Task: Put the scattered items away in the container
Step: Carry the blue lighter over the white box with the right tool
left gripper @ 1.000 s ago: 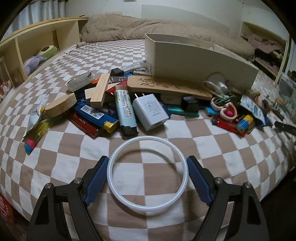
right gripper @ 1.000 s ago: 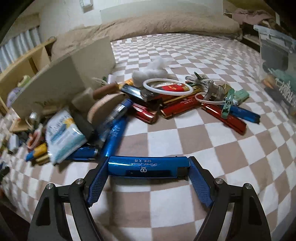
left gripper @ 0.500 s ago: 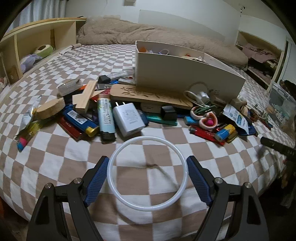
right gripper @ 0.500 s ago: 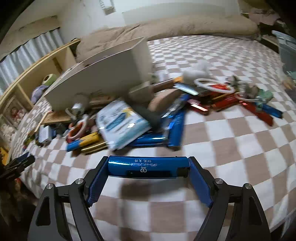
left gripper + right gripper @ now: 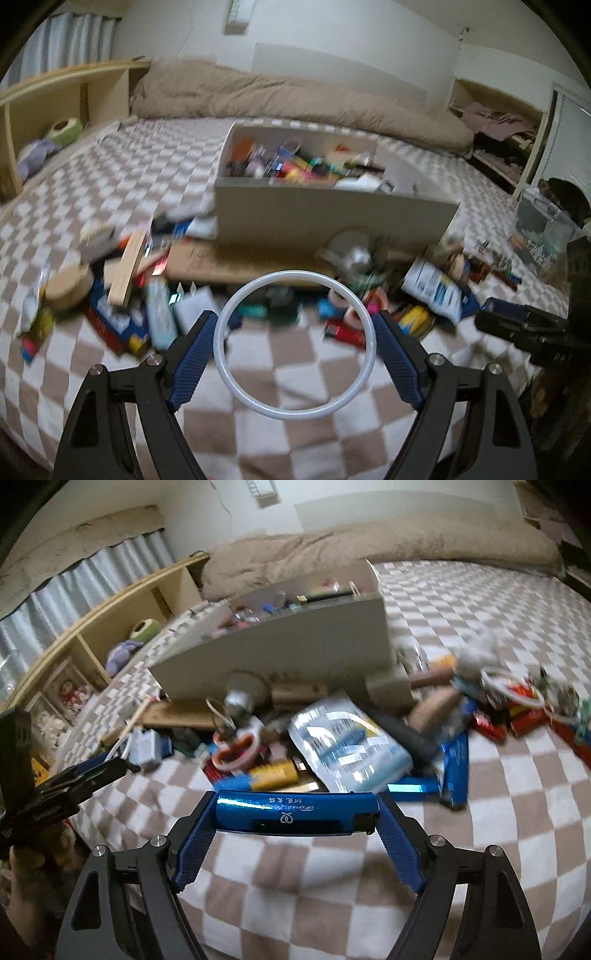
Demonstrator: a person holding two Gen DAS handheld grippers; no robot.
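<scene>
Both tools have risen above the bed; left tool (image 5: 295, 347) pinches a white ring (image 5: 295, 345), right tool (image 5: 295, 818) pinches a blue lighter (image 5: 297, 812) crosswise, box (image 5: 332, 218) ahead.

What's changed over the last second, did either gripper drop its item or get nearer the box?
Both grippers rose and tipped toward the open beige box: its contents now show in both views, where a second ago only its wall did. Nothing was released. The left gripper still clamps the white plastic ring, and the right gripper still clamps the blue metallic lighter. The clutter pile is unmoved.
</scene>
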